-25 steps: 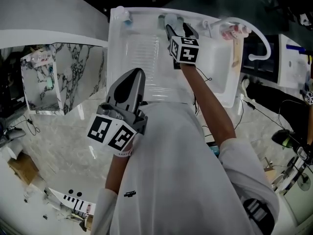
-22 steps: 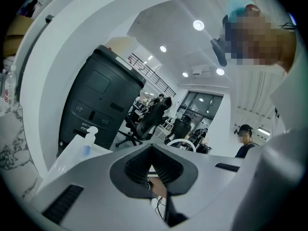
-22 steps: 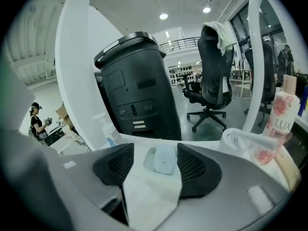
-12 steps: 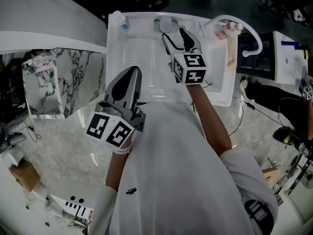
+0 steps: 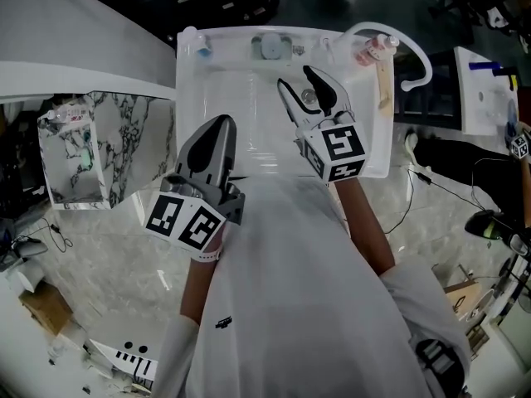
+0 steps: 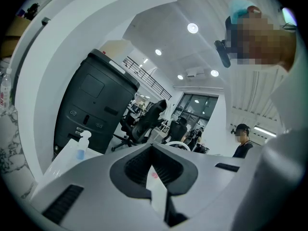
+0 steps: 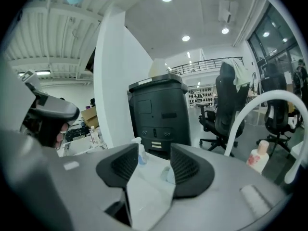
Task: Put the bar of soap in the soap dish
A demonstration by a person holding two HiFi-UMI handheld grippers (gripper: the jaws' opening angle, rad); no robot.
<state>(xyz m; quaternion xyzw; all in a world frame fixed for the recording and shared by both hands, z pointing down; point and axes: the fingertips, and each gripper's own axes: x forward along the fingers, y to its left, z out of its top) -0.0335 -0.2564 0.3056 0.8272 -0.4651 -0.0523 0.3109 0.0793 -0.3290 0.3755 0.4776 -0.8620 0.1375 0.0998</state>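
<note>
Jaws of the right gripper (image 5: 296, 77) have just been narrowing but stand apart, empty, with the soap dish (image 5: 271, 46) beyond their tips. The left gripper (image 5: 222, 123) is pinched together.

One sink (image 5: 187, 98); on its far rim one soap dish (image 5: 271, 46), one spray bottle (image 5: 202, 46) at the far-left corner, one curved tap (image 5: 427, 55). Two grippers: left gripper (image 5: 222, 123), right gripper (image 5: 296, 80).

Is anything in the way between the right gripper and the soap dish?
Nothing visible is. The right gripper hangs over the sink, jaws apart, having just closed a little, nothing between them. Only bare sink lies between it and the soap dish on the back rim. The spray bottle stands off to the left.
</note>
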